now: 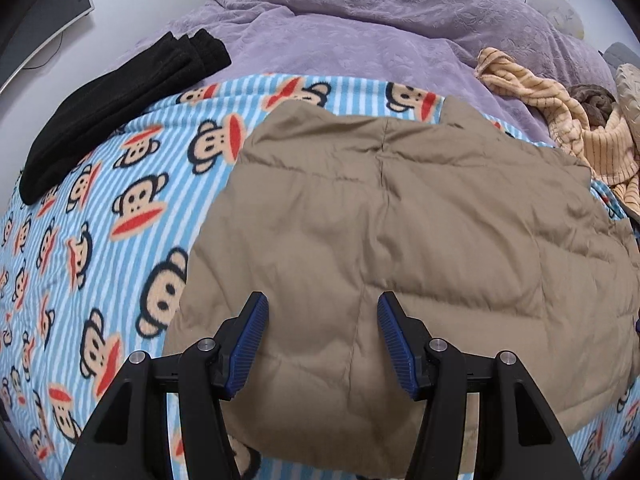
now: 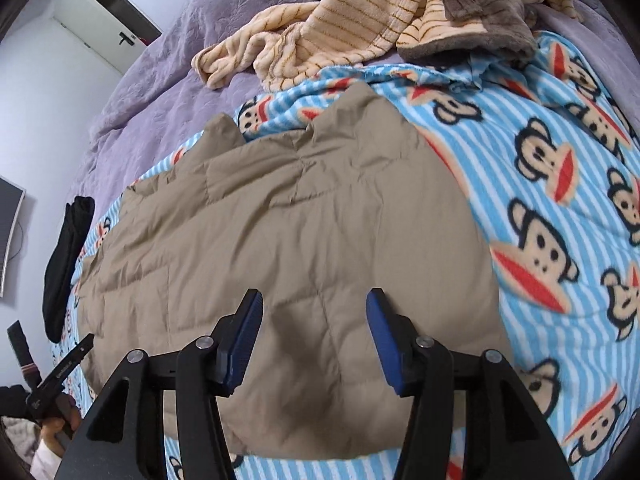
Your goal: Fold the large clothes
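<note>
Centrally, the tan quilted jacket (image 1: 400,240) lies flat on the monkey-print blanket (image 1: 100,220), back panel up. Left gripper (image 1: 323,340) and right gripper (image 2: 315,336) both hover over its near hem, jaws spread, gripping nothing. Folded black garment (image 1: 112,112) sits far left; striped fleece (image 2: 320,32) far right. Only the right wrist view shows a hand (image 2: 54,432) at its lower left.

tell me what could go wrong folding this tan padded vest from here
Both grippers, left and right, hang open over the tan vest, so a pinch may catch only the top layer. The puffy fabric may spring back open. The striped robe lies close by its far edge and could get snagged.
</note>
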Demonstrator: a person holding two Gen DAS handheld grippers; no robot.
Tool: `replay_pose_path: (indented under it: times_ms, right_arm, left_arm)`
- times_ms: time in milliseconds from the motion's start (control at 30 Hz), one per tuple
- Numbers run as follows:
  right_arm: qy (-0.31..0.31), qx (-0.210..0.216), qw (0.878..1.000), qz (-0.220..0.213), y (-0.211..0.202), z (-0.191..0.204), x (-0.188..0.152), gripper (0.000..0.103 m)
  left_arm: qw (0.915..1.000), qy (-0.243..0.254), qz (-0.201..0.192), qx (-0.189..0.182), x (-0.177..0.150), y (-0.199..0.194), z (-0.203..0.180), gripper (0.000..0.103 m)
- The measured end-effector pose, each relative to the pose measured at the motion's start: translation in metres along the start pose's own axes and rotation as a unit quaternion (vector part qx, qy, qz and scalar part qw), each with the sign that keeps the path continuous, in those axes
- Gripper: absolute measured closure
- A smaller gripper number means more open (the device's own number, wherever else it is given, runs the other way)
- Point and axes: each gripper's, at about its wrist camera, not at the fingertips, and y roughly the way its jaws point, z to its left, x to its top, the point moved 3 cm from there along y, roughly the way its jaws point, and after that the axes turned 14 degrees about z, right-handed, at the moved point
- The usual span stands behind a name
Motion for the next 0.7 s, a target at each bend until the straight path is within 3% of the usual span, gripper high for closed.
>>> replay_pose_path:
  times_ms: [300,333,400,700]
  right_arm:
    - [0.023,0.026,0.999,0.013,-0.009,-0.007,-0.054,0.041]
    - [0.027,0.032,0.999,0.013,-0.009,-0.008,-0.059,0.036]
    - [0.032,0.041,0.999,0.015,-0.009,-0.01,-0.069,0.035]
    - [0.059,0.063,0.996,0.031,0.006,-0.018,-0.104,0.031]
  left_arm:
    - [0.9996,-0.003,0.022,-0.018,-0.043,-0.007,-0.004,0.043]
    - [0.9995,-0.003,0.025,-0.019,-0.047,-0.006,-0.003,0.027]
    - [0.9997,-0.011,0.017,-0.015,-0.053,-0.009,-0.001,0.005]
    - [0.9996,-0.003,0.019,-0.021,-0.076,-0.007,0.004,0.005]
